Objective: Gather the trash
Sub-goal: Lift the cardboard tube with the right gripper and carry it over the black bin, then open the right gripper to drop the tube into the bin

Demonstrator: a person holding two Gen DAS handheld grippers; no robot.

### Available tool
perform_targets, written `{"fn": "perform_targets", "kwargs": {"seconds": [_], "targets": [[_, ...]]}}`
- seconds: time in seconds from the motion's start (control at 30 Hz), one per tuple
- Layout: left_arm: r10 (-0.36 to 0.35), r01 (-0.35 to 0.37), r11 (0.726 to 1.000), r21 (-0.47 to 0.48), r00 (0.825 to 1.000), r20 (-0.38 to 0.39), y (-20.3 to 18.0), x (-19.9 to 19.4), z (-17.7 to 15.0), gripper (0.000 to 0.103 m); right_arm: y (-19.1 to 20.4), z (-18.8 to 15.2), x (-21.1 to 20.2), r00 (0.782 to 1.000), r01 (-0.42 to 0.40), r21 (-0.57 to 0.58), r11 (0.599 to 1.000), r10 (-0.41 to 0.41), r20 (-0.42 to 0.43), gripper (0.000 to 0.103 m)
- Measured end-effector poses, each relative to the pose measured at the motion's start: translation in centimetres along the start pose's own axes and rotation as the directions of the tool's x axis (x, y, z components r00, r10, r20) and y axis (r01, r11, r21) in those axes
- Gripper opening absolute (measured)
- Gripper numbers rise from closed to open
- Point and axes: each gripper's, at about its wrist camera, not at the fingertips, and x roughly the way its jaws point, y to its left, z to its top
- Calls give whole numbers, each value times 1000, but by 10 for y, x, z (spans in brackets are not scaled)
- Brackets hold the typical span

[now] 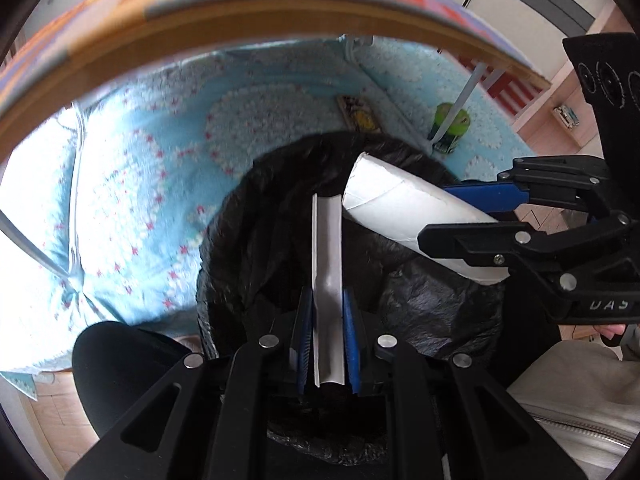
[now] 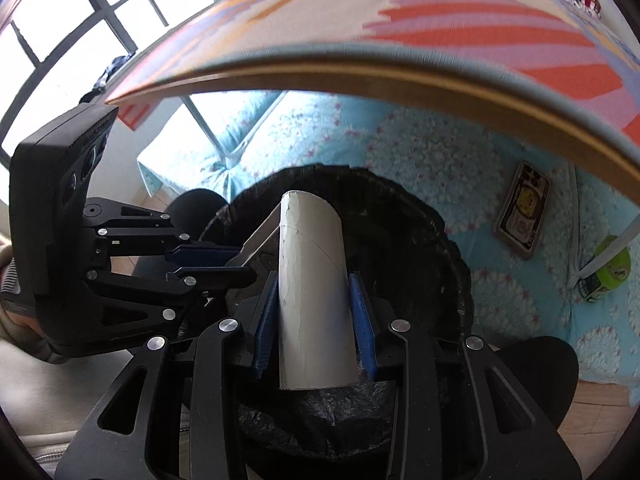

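Note:
My left gripper (image 1: 327,300) is shut on a flattened white paper strip (image 1: 328,264) and holds it over a bin lined with a black bag (image 1: 420,312). My right gripper (image 2: 314,284) is shut on a white cardboard tube (image 2: 312,280) above the same bin (image 2: 400,216). In the left wrist view the right gripper (image 1: 476,216) comes in from the right with the tube (image 1: 400,208). In the right wrist view the left gripper (image 2: 224,260) comes in from the left with the strip (image 2: 260,240).
A wooden table edge with a striped cloth (image 2: 440,52) arches overhead. A blue floral mat (image 1: 140,184) covers the floor. On it lie a small printed box (image 2: 522,216) and a green can (image 2: 608,268) by a table leg (image 2: 616,248). Windows (image 2: 80,40) are at left.

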Motion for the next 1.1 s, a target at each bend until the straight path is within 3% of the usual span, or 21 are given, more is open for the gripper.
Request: {"fn": "perform_targets", "kwargs": {"seconds": [0.3,0.7,0.8,0.93,1.1], "targets": [[-12,10,1000,-22,998,-62,4,25,-2,14,-3,-2,25,997,0,6,1000,0,-75,34],[-8,7,1000,-13,994,-111,0,39,1,14,-9,-3,32,996,-9,32,999,12,-85,36],[0,-1,1000,-12,994,-106,-2,37,1,19,-8,-3,29,997,-6,25,1000,8,-76,47],[-1,1,1000,-3,996,-90,-4,32,0,42,-8,-3,23,999,2,20,1000,-1,-53,50],[-2,2,1000,4,997,-73,-6,26,1,44,-9,-2,15,999,11,21,1000,-10,-36,50]]}}
